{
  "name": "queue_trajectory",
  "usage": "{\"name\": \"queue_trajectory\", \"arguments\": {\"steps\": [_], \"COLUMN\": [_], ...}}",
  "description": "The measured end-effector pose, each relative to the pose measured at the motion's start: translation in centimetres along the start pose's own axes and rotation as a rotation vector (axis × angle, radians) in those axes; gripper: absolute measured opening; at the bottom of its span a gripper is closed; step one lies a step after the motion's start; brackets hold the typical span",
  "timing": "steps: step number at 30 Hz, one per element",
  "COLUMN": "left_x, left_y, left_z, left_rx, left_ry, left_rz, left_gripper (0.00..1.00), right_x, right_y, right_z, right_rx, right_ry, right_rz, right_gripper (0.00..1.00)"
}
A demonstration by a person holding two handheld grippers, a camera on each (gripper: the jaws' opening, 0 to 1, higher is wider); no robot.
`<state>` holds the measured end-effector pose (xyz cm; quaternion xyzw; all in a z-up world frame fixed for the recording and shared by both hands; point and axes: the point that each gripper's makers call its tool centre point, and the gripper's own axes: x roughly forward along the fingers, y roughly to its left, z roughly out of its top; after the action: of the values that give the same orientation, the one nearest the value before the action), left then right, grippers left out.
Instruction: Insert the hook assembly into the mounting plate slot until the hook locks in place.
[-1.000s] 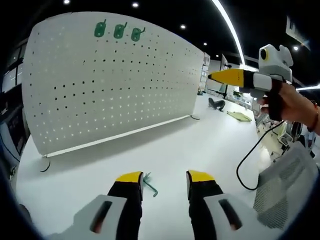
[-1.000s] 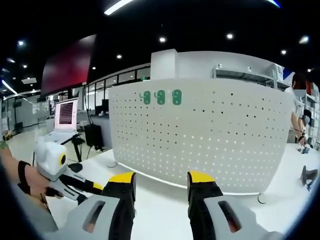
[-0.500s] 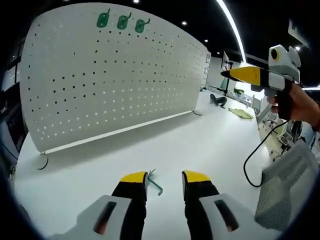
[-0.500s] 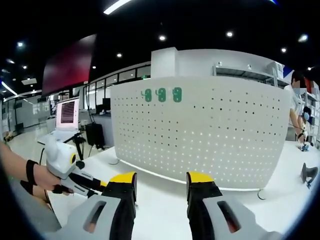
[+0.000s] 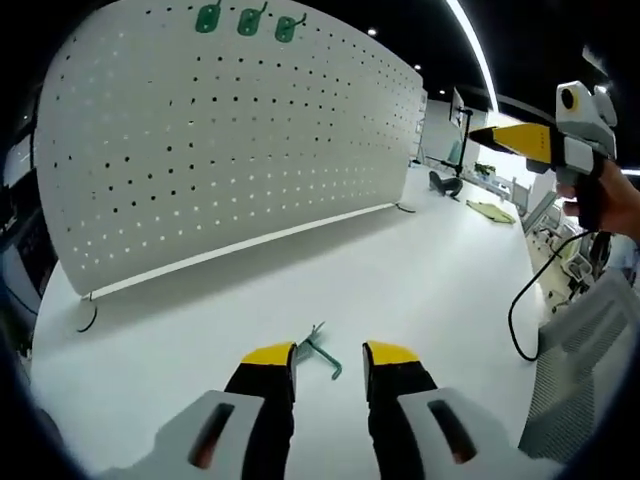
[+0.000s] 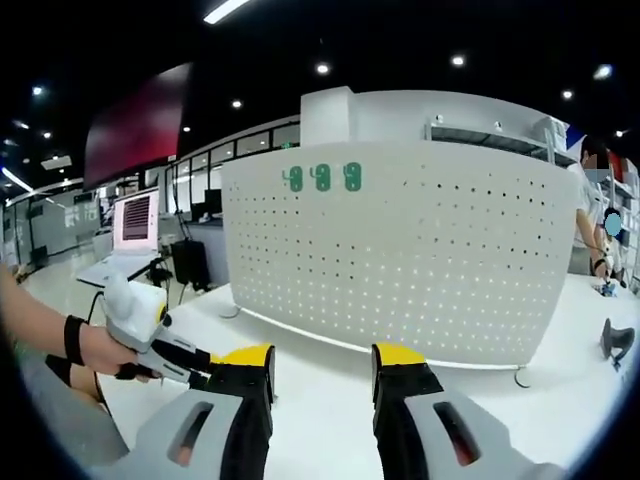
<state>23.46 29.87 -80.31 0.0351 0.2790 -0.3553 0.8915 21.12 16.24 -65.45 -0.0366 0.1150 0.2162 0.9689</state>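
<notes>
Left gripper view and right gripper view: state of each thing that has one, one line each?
Left gripper: open, jaws apart just above the table, holding nothing.
Loose green hook: lying flat on the white table, between the left gripper's jaw tips, not gripped.
Right gripper: open, empty, held up off the table.
Pegboard: upright on its feet.
Three green hooks: mounted in a row near the pegboard's top edge.

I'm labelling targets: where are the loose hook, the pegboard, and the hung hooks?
Loose hook (image 5: 322, 352), left gripper view, on its bent shaft.
Pegboard (image 5: 230, 140), left gripper view, on its perforated face.
Hung hooks (image 6: 322, 178), right gripper view, on the middle hook's plate.
</notes>
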Motion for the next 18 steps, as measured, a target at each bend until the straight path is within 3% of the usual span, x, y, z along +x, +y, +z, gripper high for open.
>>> {"name": "queue_trajectory", "arguments": {"steps": [4, 18], "left_x": [0.3, 1.8], "left_y": [0.1, 1.0], "left_z": [0.0, -1.2], "left_rx": [-0.049, 0.002], "left_ry": [-0.01, 0.041], "left_rz": [-0.007, 0.035], "left_gripper": [0.26, 0.22], "right_x": [-0.3, -1.1], "right_y": [0.1, -0.4], "right_z": [-0.3, -1.3], "right_rx": [-0.001, 0.025], "right_ry": [0.005, 0.017], "right_rz": [0.005, -0.01], "right_gripper": [0.39, 0.39]}}
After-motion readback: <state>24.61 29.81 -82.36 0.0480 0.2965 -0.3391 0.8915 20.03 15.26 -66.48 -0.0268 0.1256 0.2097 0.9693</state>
